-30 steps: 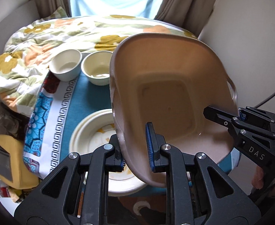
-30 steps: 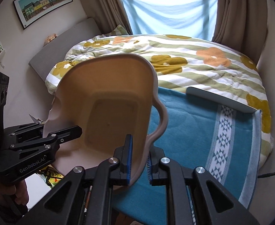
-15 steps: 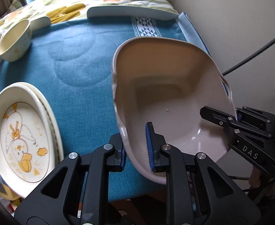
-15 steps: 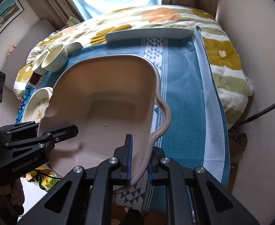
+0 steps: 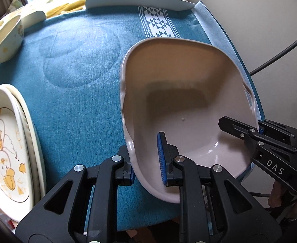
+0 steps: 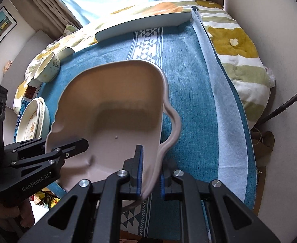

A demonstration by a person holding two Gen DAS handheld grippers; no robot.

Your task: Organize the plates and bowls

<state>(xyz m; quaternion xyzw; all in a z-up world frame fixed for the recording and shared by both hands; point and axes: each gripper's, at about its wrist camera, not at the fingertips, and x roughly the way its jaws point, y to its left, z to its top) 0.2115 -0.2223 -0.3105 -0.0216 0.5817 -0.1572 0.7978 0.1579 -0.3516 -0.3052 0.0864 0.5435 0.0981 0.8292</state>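
Left wrist view: I have the left gripper (image 5: 146,158) closed on the near-left rim of the dish (image 5: 188,105), a pinkish-beige deep dish with a squared well and looped handles. One blue pad (image 5: 162,158) sits inside the dish and the other finger is outside the wall, so the rim is pinched between them. In the same view I see the right gripper (image 5: 257,129) coming in from the right and clamped on the dish's far-right edge, one black finger lying over the inner wall.

The dish is over the right part of the blue cloth (image 5: 77,81), tilted, its near rim higher than its far rim. I cannot tell whether its far edge touches the cloth.

To my left on the cloth are the plates (image 5: 8,145), a stack of cream ones; the top plate carries a duck drawing. At the far left corner stands a bowl (image 5: 4,38), cream with yellow marks, well apart from the dish.

From the right wrist view, my right gripper (image 6: 149,172) pinches the dish (image 6: 116,109) beside its looped handle (image 6: 173,121), blue pads on either side of the wall. The left gripper (image 6: 51,147) grips the opposite rim. The plates (image 6: 32,121) and bowl (image 6: 49,68) lie beyond it, left of the dish. A white board (image 6: 144,24) lies along the cloth's (image 6: 190,77) far edge, against the flowered quilt (image 6: 235,40).
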